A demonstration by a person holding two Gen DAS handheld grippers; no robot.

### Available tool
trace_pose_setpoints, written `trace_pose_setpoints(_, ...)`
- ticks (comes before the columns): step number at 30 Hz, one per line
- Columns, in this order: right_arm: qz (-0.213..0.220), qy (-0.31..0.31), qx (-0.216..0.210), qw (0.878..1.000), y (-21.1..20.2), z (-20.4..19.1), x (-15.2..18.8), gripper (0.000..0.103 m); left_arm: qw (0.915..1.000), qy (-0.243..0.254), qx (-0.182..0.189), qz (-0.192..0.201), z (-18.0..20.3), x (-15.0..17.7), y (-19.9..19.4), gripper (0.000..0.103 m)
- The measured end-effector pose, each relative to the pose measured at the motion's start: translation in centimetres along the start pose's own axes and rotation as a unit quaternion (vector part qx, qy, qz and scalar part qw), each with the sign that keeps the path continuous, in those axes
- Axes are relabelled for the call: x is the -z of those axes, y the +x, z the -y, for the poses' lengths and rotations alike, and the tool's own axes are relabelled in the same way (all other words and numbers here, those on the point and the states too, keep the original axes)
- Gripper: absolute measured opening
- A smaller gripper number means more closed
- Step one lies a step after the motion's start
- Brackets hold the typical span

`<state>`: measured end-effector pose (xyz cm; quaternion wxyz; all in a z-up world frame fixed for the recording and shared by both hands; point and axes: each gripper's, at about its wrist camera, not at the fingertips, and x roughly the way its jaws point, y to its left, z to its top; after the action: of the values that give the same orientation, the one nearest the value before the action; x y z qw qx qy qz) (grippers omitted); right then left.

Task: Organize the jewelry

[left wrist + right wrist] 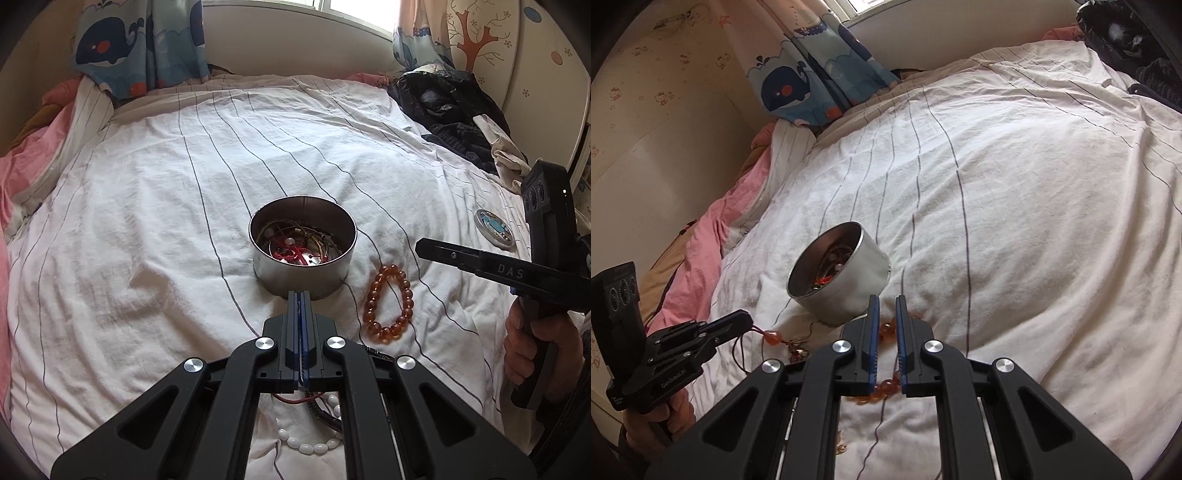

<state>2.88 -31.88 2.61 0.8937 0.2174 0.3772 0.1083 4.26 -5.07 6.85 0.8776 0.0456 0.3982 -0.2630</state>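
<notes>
Left gripper (299, 295) is pinching a cord pendant (771, 336) shut, dangling it just by the tin (303, 247) on the bed (147, 184). Right gripper (887, 301) is sitting narrowly open over the amber bracelet (388, 304) beside the tin.

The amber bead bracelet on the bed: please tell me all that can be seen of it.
The amber bead bracelet is a closed loop of round, glossy, see-through orange-brown beads, like glass or resin. It lies flat on the white striped sheet, just right of the metal tin, not touching it. The right tongs hang open above it; nothing grips it.
</notes>
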Motion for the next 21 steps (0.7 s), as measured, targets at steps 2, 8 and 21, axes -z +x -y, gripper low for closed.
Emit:
trace_pose_setpoints(2, -0.005, 0.006, 0.003, 1.000, 0.1, 0.3, 0.0, 0.010, 1.0000, 0.000, 0.000, 0.000, 0.0, 0.0, 0.0, 0.002)
trace_pose_setpoints(8, -0.067, -0.010, 0.056, 0.996, 3.0, 0.1, 1.3, 0.061, 1.0000, -0.002, 0.001, 0.001, -0.2, 0.0, -0.1, 0.002)
trace_pose_setpoints(21, -0.051, -0.168, 0.127, 0.976, 3.0, -4.9, 2.8, 0.013, 1.0000, -0.006, 0.000, -0.004, -0.1, 0.2, 0.3, 0.002)
